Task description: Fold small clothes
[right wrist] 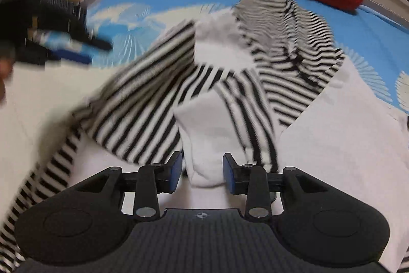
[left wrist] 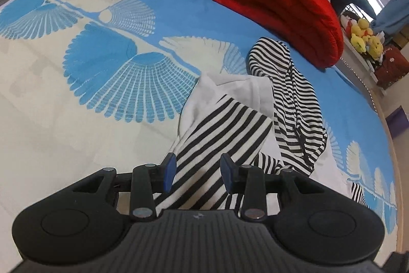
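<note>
Clearly, the striped garment (left wrist: 219,129) lies crumpled on the bedspread (left wrist: 76,119), just in front of the red blanket (left wrist: 278,4). Both the left gripper (left wrist: 198,170) and right gripper (right wrist: 202,172) stand spread, cloth between their fingers but unpinched. Closing now could catch one layer only, so the bunched fabric drags.

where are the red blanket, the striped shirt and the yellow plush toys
red blanket (left wrist: 278,4), left wrist view, middle of the roll
striped shirt (left wrist: 217,129), left wrist view, striped sleeve
yellow plush toys (left wrist: 363,35), left wrist view, middle of the cluster
</note>
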{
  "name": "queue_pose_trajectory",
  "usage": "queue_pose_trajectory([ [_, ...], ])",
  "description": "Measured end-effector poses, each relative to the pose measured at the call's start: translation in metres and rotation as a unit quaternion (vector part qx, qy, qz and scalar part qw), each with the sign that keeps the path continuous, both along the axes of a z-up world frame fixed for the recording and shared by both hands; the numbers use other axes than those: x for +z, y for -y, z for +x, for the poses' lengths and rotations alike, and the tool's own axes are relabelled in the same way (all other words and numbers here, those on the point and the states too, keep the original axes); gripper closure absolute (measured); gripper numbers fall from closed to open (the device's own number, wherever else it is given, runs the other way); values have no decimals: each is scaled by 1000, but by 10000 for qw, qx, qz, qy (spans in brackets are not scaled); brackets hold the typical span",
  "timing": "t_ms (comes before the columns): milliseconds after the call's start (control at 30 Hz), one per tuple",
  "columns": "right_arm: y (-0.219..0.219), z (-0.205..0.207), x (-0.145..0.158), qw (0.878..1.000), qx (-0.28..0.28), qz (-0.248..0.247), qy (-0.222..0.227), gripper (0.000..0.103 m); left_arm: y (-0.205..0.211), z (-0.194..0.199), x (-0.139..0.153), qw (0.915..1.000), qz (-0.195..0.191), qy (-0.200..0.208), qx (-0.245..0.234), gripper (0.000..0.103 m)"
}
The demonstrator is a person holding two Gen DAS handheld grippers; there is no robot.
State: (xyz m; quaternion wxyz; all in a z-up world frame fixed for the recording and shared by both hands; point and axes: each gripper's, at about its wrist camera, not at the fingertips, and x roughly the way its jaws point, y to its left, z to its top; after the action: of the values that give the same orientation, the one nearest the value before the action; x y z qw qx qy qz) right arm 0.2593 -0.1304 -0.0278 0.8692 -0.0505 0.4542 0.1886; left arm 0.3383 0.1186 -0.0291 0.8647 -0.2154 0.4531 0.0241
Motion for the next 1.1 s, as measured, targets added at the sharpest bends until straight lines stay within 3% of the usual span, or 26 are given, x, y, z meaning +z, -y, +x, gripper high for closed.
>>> queue_pose_trajectory([
  [67, -6, -1, -12, 9994, 202, -241, -145, 59, -1, 2, -1, 10000, 46, -8, 13, 62],
  [200, -13, -3, -16, 9979, 305, -579, 29, 62, -2, 6, -3, 9999, -62, -74, 77, 62],
  [300, -6, -1, -8, 9993, 90, -372, 20, 90, -2, 7, 0, 10000, -32, -15, 49, 62],
  [433, 25, 1, 25, 9975, -476, 279, 433, 97, -4, 7, 0, 9999, 53, -15, 97, 62],
  [533, 69, 0, 55, 9801, -1407, 961, 1016, 99, -2, 6, -1, 9999, 97, -15, 59, 62],
  [633, 126, -1, 71, 9470, -2664, 1299, 1237, 103, 0, 6, -1, 9998, 180, 0, 11, 62],
  [733, 176, -1, 61, 9154, -3737, 1232, 845, 103, 3, 8, -6, 9997, 203, -82, -45, 62],
  [800, 197, 0, 44, 9029, -4097, 1244, 389, 103, 6, 8, -9, 9997, 201, -139, -63, 62],
  [933, 208, 9, 10, 8932, -3919, 2138, -529, 99, 13, 10, -13, 9996, 200, -172, -127, 62],
  [1000, 204, 11, 0, 8855, -3870, 2452, -778, 88, 17, 10, -15, 9994, 230, -179, -166, 62],
  [1067, 197, 13, -8, 8760, -3851, 2706, -1050, 69, 18, 10, -16, 9994, 232, -199, -184, 62],
  [1100, 194, 15, -14, 8687, -3919, 2785, -1196, 67, 18, 11, -17, 9994, 222, -206, -192, 62],
])
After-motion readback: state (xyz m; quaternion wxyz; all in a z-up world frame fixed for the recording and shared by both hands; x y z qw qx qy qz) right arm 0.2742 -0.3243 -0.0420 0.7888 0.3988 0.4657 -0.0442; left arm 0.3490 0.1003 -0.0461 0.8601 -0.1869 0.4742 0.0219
